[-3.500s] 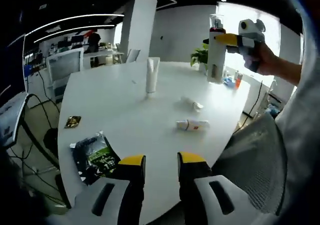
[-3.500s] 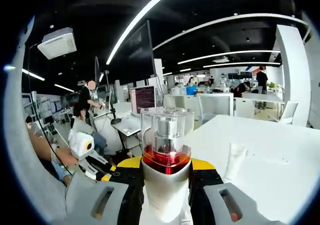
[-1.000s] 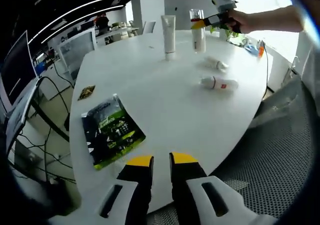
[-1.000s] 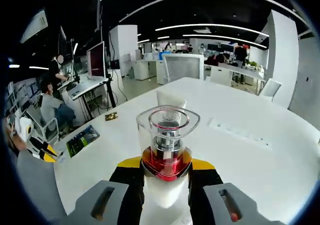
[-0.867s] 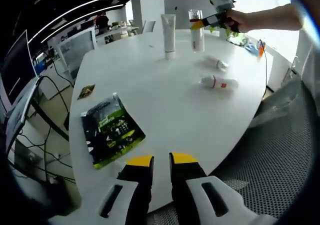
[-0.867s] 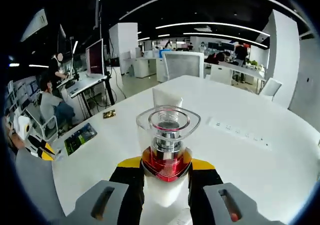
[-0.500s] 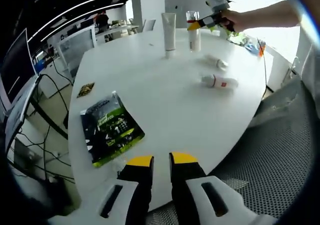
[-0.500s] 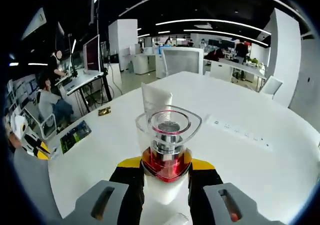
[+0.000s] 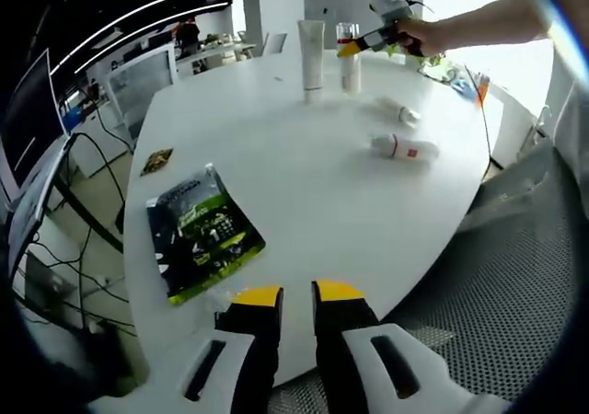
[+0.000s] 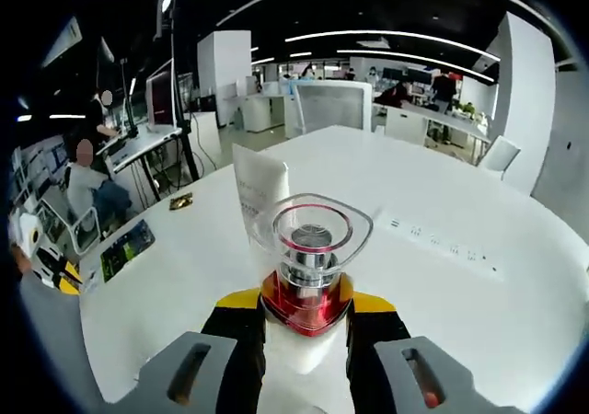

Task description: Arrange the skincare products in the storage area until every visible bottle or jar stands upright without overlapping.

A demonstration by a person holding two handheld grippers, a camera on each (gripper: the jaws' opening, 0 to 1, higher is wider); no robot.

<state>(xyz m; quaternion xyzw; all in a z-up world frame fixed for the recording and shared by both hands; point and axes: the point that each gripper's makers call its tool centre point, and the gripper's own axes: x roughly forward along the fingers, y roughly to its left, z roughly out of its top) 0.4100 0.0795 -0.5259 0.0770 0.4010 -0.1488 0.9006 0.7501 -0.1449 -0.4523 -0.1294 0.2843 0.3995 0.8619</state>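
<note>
My right gripper is shut on a white pump bottle with a red collar and a clear cap, and holds it upright. In the left gripper view the pump bottle is just right of an upright white tube at the far side of the white table, with the right gripper clamped on it. I cannot tell whether its base touches the table. Two small white bottles lie on their sides nearer me. My left gripper is shut on nothing over the near table edge. The tube rises behind the bottle, to its left.
A green packet and a small dark sachet lie on the table's left side. A mesh chair stands at the right edge. A socket strip is set into the table top. Desks and seated people fill the office behind.
The right gripper has carried the pump bottle down from high above the table and leftward to beside the tube. My left gripper's jaws have closed from 3.5 s ago.
</note>
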